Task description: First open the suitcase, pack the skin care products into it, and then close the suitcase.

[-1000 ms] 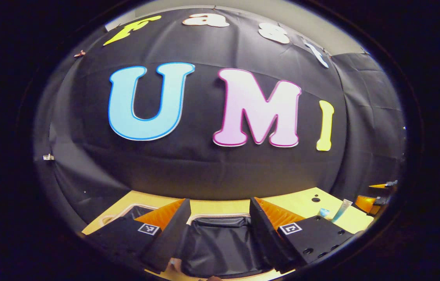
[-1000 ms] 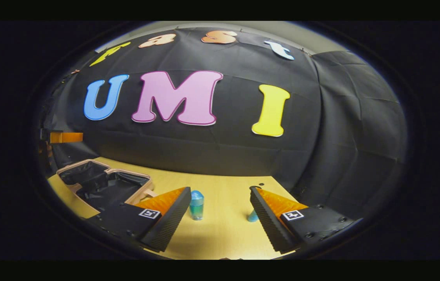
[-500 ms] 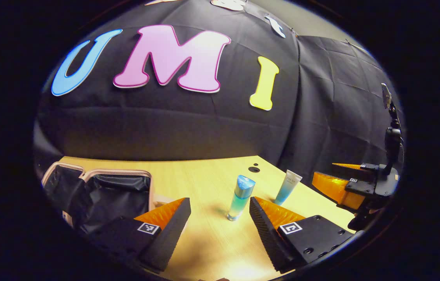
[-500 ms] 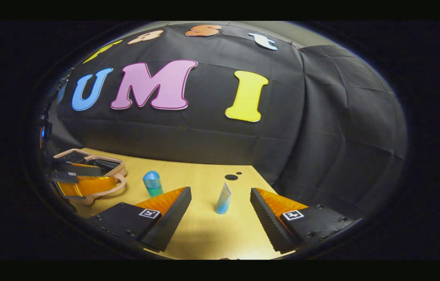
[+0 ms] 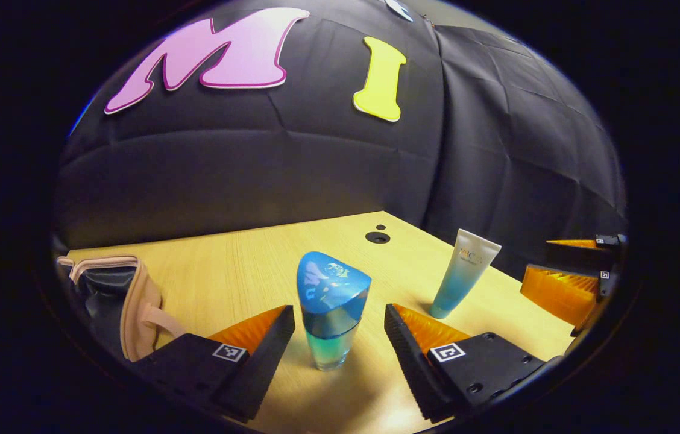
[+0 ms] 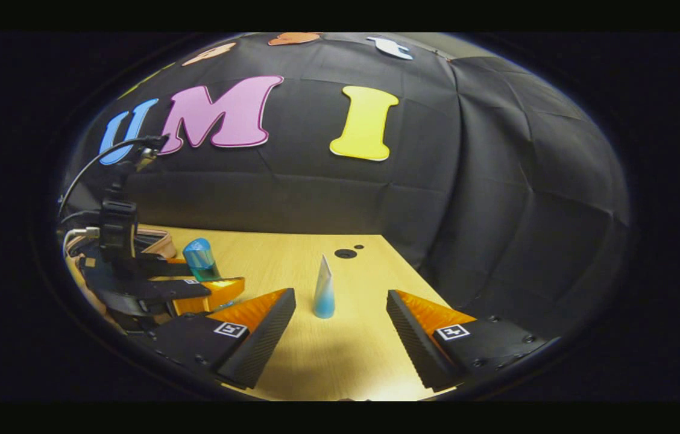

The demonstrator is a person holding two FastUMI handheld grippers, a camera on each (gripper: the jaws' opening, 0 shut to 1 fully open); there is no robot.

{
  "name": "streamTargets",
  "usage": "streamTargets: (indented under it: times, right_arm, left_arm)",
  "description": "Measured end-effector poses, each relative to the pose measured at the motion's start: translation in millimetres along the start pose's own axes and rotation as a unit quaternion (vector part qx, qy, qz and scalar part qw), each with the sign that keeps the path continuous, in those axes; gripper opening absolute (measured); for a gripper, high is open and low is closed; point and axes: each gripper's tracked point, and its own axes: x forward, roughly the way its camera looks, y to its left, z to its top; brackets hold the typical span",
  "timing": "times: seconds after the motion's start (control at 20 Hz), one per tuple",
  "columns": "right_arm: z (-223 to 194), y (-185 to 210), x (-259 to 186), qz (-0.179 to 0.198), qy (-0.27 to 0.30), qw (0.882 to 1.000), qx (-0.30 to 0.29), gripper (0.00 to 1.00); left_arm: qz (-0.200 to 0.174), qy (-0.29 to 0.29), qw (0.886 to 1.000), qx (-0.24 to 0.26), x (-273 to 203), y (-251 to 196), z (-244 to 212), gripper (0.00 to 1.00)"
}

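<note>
A blue-capped bottle (image 5: 333, 307) stands upright on the wooden table (image 5: 243, 265), right between the fingers of my left gripper (image 5: 339, 310), which is open with a gap on both sides. A white-to-blue tube (image 5: 465, 274) stands on its cap farther right. In the right gripper view the tube (image 6: 323, 289) shows edge-on, a little ahead of my open right gripper (image 6: 340, 293). There the left gripper (image 6: 195, 277) flanks the bottle (image 6: 200, 260). The open suitcase (image 5: 129, 295), beige-rimmed with dark lining, lies at the left.
Two round holes (image 5: 377, 237) mark the table near its far corner. The right gripper (image 5: 563, 265) hovers at the table's right edge. Black cloth walls close in behind and to the right. A cable (image 6: 99, 163) runs up from the left gripper.
My left gripper swung right from over the suitcase and came up to the bottle, which now stands between its fingers. The right gripper turned right and lined up with the tube.
</note>
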Motion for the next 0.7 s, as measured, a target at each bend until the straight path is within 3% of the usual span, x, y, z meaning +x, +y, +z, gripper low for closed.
streamTargets:
  times: [0.3, 0.35, 0.7]
  right_arm:
    - [-10, 9, 27, 0.002, 0.008, 1.000, -0.002, 0.97]
    - [-12, 9, 32, 0.001, 0.007, 1.000, -0.003, 0.97]
    - [-37, 19, 82, -0.013, 0.027, 1.000, -0.002, 0.97]
  left_arm:
    - [0.041, 0.031, 0.999, 0.003, 19, 9, -18, 0.58]
    - [0.037, 0.029, 0.999, -0.001, 18, 8, -16, 0.46]
    - [0.027, 0.030, 0.999, -0.021, -1, 14, -23, 0.46]
